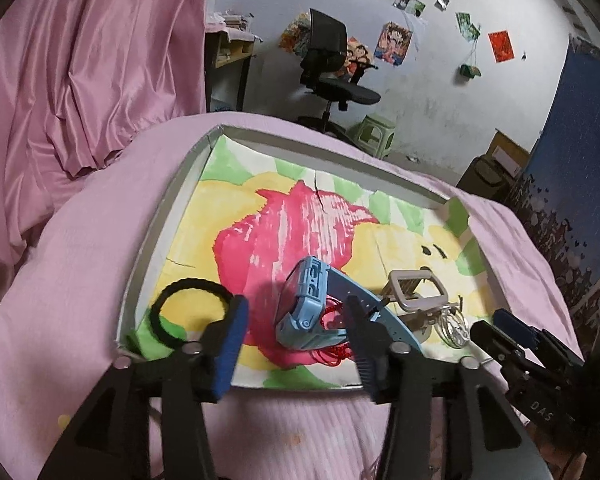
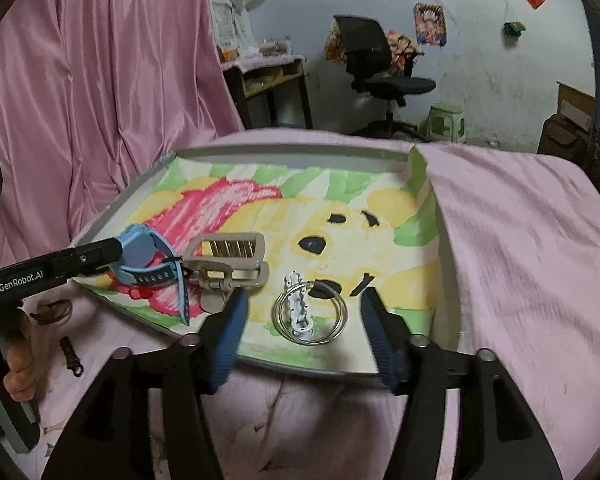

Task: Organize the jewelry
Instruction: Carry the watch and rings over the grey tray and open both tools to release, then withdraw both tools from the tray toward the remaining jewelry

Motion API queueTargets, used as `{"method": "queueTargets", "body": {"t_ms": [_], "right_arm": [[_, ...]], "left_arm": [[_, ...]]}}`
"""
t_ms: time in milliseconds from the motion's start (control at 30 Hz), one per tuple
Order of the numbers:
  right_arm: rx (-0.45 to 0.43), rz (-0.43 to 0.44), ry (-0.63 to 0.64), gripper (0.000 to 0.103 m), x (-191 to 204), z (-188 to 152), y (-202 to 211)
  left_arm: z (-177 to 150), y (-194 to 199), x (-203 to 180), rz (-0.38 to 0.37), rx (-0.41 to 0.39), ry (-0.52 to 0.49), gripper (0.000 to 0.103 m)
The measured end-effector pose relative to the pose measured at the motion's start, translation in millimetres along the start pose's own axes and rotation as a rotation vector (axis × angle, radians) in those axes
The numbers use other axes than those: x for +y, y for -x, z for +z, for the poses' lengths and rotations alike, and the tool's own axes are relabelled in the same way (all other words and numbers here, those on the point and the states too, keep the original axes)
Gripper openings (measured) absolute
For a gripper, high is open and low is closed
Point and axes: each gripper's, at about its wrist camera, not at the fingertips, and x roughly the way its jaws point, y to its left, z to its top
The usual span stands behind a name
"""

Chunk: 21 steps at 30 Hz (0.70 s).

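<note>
Both jaws apart: our left gripper (image 1: 296, 332) straddles the blue watch (image 1: 306, 308), our right gripper (image 2: 304, 332) frames the silver rings (image 2: 310, 314).
We list, inside the tray (image 1: 172, 196): watch, beige hair claw (image 2: 230, 266), black ring (image 1: 188, 308), white clip (image 2: 299, 308).

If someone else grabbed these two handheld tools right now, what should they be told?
Left tool: open, fingers either side of the blue watch, not closed on it.
Right tool: open and empty, hovering over the silver hoops and small white clip.
In the tray: watch, beige hair claw, hoops, white clip, black ring, red cord.
Nothing looks sorted yet; everything remains.
</note>
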Motion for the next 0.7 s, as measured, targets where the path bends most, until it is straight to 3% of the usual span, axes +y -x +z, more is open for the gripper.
{"method": "queueTargets", "body": {"t_ms": [67, 233, 333, 467, 700], "right_arm": [[-0.038, 0.002, -0.01, 0.066, -1, -1, 12], [-0.117, 0.01, -0.027, 0.081, 0, -5, 41], [-0.158, 0.012, -0.024, 0.086, 1, -9, 58], [-0.22, 0.007, -0.021, 0.098, 7, -18, 82], [-0.292, -0.007, -0.008, 0.101, 18, -33, 116]], "left_arm": [[-1, 7, 2, -0.009, -0.024, 0.003, 0.054], [-9, 35, 0, -0.018, -0.11, -0.022, 0.078], [-16, 52, -1, -0.016, -0.16, -0.05, 0.087], [-28, 74, -4, 0.003, -0.214, -0.093, 0.092], [-52, 112, -6, 0.019, -0.306, -0.164, 0.098]]}}
